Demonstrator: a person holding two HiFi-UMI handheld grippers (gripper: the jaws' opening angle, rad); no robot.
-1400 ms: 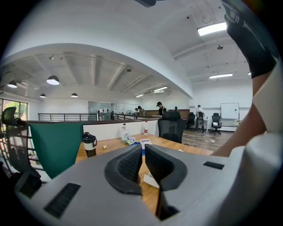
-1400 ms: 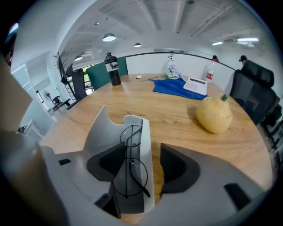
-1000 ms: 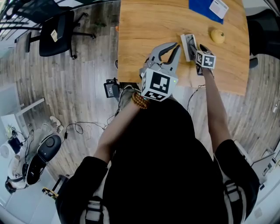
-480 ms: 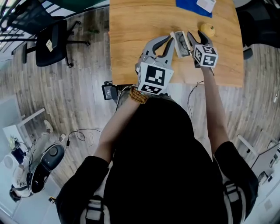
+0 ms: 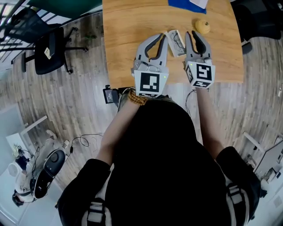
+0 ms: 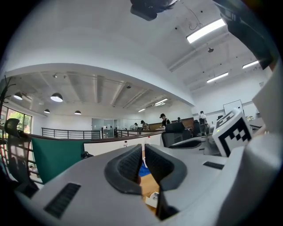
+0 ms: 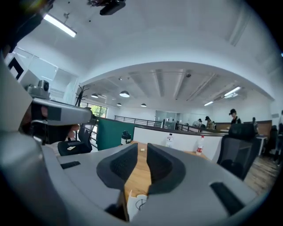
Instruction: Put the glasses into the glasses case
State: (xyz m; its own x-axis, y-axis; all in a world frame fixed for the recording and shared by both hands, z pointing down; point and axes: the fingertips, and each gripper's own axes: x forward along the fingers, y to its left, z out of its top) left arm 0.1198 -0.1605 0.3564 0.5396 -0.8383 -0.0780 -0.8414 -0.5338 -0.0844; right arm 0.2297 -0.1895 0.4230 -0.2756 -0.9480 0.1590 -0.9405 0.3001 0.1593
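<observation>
A white glasses case (image 5: pixel 176 42) lies on the wooden table (image 5: pixel 128 26), with thin dark lines like a glasses frame on it; whether the glasses lie inside I cannot tell. My left gripper (image 5: pixel 160 36) is held level just left of the case, its jaws shut with nothing in them (image 6: pixel 144 150). My right gripper (image 5: pixel 194 34) hangs just right of the case, well above the table. Its jaws have just been closing; a narrow gap stays between the pads (image 7: pixel 146 148) and nothing is in it. The white case (image 7: pixel 137 205) shows below those jaws.
A yellow fruit (image 5: pixel 203 26) sits on the table behind the right gripper, and a blue sheet (image 5: pixel 183 4) lies at the far edge. A black office chair (image 5: pixel 46 46) stands on the floor at left, with cables and a black box (image 5: pixel 110 93) under the table's near edge.
My right gripper has lifted off the table beside the case, tipped up to level, and its jaws have narrowed. The left gripper has risen a little. The case stays on the table.
</observation>
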